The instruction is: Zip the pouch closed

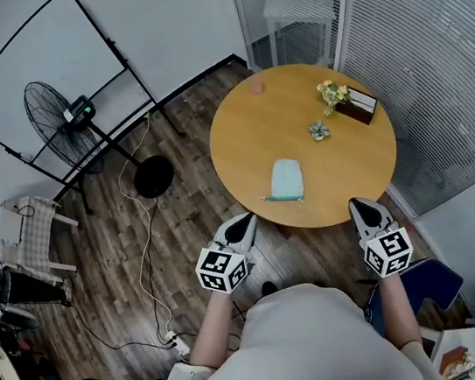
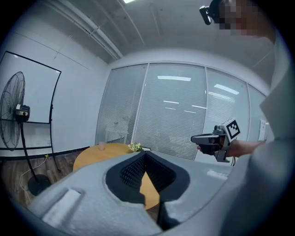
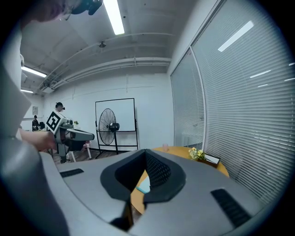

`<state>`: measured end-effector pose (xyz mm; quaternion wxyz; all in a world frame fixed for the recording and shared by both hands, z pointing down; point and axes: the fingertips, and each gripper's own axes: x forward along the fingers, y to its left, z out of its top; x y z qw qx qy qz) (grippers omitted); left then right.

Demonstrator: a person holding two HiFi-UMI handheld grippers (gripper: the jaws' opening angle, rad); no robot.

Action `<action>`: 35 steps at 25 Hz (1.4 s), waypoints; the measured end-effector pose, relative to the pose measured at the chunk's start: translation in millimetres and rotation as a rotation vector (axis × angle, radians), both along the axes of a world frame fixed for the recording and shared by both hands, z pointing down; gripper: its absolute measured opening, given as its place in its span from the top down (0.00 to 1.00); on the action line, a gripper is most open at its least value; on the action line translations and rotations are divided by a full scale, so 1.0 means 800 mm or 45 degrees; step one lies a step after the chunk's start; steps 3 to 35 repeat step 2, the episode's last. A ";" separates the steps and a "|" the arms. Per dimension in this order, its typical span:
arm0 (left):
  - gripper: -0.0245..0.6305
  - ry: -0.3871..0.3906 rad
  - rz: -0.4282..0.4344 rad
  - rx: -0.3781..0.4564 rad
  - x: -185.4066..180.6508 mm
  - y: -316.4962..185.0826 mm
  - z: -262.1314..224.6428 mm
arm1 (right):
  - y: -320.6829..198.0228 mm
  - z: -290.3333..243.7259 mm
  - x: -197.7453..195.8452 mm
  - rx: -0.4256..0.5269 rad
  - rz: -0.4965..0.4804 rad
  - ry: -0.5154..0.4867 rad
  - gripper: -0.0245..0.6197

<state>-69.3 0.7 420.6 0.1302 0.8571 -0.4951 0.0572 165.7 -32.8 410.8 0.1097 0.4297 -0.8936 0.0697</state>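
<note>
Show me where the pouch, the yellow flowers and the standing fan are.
pouch (image 1: 286, 179): head view, middle of its blue body.
yellow flowers (image 1: 333, 92): head view, on the blossoms.
standing fan (image 1: 49, 124): head view, on its wire cage.

Office meeting room, whiteboard (image 1: 34, 73) at 10 o'clock, blind-covered glass partitions (image 1: 437, 48) at 2 o'clock, round table (image 1: 255, 129), ceiling strip lights (image 3: 113, 16).

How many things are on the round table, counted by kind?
Pouch: 1
Cup: 1
Box with flowers: 1
Small green object: 1
Total: 4
</note>
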 end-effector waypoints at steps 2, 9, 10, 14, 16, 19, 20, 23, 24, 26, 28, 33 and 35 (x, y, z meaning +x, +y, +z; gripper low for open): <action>0.93 0.006 0.002 0.002 0.002 -0.002 -0.001 | -0.002 0.001 0.003 -0.005 0.009 -0.002 0.96; 0.93 0.006 0.002 0.002 0.002 -0.002 -0.001 | -0.002 0.001 0.003 -0.005 0.009 -0.002 0.96; 0.93 0.006 0.002 0.002 0.002 -0.002 -0.001 | -0.002 0.001 0.003 -0.005 0.009 -0.002 0.96; 0.93 0.006 0.002 0.002 0.002 -0.002 -0.001 | -0.002 0.001 0.003 -0.005 0.009 -0.002 0.96; 0.93 0.006 0.002 0.002 0.002 -0.002 -0.001 | -0.002 0.001 0.003 -0.005 0.009 -0.002 0.96; 0.93 0.006 0.002 0.002 0.002 -0.002 -0.001 | -0.002 0.001 0.003 -0.005 0.009 -0.002 0.96; 0.93 0.006 0.002 0.002 0.002 -0.002 -0.001 | -0.002 0.001 0.003 -0.005 0.009 -0.002 0.96; 0.93 0.006 0.002 0.002 0.002 -0.002 -0.001 | -0.002 0.001 0.003 -0.005 0.009 -0.002 0.96; 0.93 0.006 0.002 0.002 0.002 -0.002 -0.001 | -0.002 0.001 0.003 -0.005 0.009 -0.002 0.96; 0.93 0.006 0.002 0.002 0.002 -0.002 -0.001 | -0.002 0.001 0.003 -0.005 0.009 -0.002 0.96; 0.93 0.006 0.002 0.002 0.002 -0.002 -0.001 | -0.002 0.001 0.003 -0.005 0.009 -0.002 0.96; 0.93 0.006 0.002 0.002 0.002 -0.002 -0.001 | -0.002 0.001 0.003 -0.005 0.009 -0.002 0.96; 0.93 0.006 0.002 0.002 0.002 -0.002 -0.001 | -0.002 0.001 0.003 -0.005 0.009 -0.002 0.96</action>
